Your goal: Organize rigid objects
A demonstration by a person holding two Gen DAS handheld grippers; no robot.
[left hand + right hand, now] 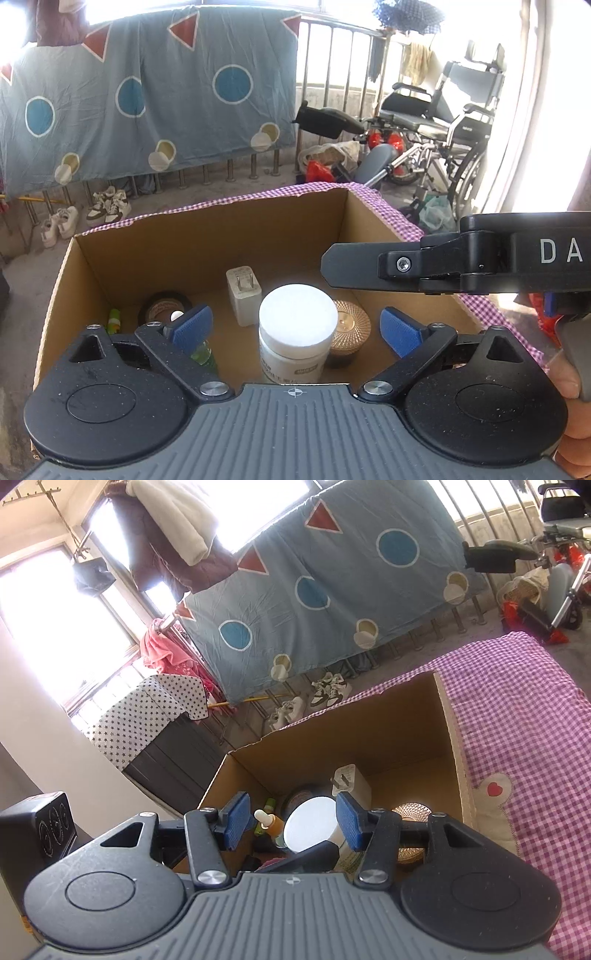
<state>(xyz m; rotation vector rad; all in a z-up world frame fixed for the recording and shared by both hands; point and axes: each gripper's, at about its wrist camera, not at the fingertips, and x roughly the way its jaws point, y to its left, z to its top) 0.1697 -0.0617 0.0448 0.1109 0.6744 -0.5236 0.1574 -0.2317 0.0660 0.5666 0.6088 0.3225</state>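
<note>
The white-lidded jar (297, 334) stood inside the cardboard box (207, 240), free between the widely spread pads of the left gripper (295, 328), while the right gripper (291, 825) was also released.

Both wrist views close above cardboard box (207, 236) (332, 738), facing downward (right tilted); share contents.

My right hand-held gripper (293, 819) hangs over the box (406, 731), jaws apart and empty. Below I see a white-lidded jar (314, 825), a charger (349, 777), an orange bottle (271, 821) and an amber dish (410, 810).
</note>
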